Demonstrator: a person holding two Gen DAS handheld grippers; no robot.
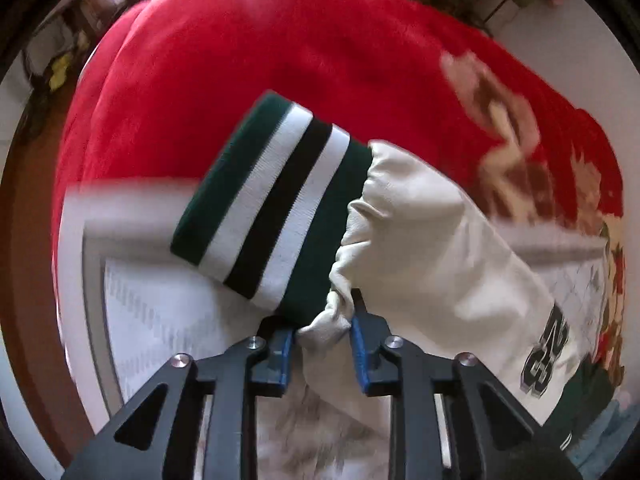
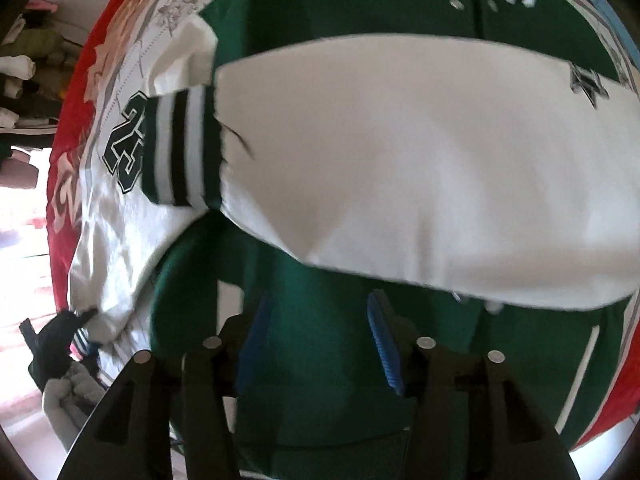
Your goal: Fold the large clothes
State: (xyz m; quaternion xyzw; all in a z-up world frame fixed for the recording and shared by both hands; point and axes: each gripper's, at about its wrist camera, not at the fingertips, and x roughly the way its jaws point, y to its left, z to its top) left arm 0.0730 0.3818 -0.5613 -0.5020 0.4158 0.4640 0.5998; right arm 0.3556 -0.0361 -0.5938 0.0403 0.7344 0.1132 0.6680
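Note:
A green varsity jacket [image 2: 320, 344] with cream sleeves lies on a bed. In the left wrist view my left gripper [image 1: 324, 334] is shut on a cream sleeve [image 1: 420, 240] just behind its green, white and black striped cuff [image 1: 276, 200], holding it lifted. A "23" patch [image 1: 546, 354] shows on that sleeve. In the right wrist view my right gripper [image 2: 316, 344] is open over the green body, holding nothing. The other cream sleeve [image 2: 400, 160] lies folded across the jacket front, its striped cuff [image 2: 184, 148] at left. The left gripper [image 2: 86, 314] shows at the far left.
A red blanket [image 1: 280, 48] with a floral and white patterned panel [image 1: 152, 320] covers the bed under the jacket. Shelves with folded clothes [image 2: 24, 60] stand beyond the bed. Brown floor [image 1: 28, 280] runs along the bed's left side.

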